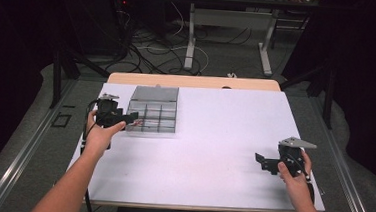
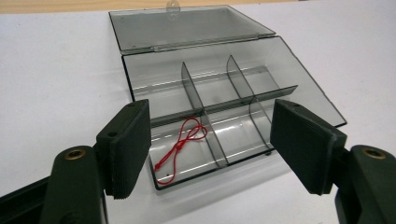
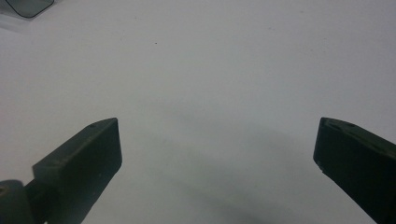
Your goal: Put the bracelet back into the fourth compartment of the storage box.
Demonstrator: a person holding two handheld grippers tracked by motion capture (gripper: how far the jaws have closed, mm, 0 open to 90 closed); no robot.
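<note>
In box (image 2: 299,79), six compartments, one red string (image 2: 184,142); left claw (image 2: 210,144) released, right claw (image 3: 217,154) released

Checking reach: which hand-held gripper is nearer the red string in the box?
Left. The left hand-held gripper hangs open just before the red string in the box; the right hand-held gripper is far across the table.

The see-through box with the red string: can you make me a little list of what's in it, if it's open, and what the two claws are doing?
box: clear grey organizer box, six compartments
lid: open, laid back flat
inside: red string in a near corner compartment, the others look bare
left claw: open, in front of the box, nothing between the jaws
right claw: open over the bare white table
</note>
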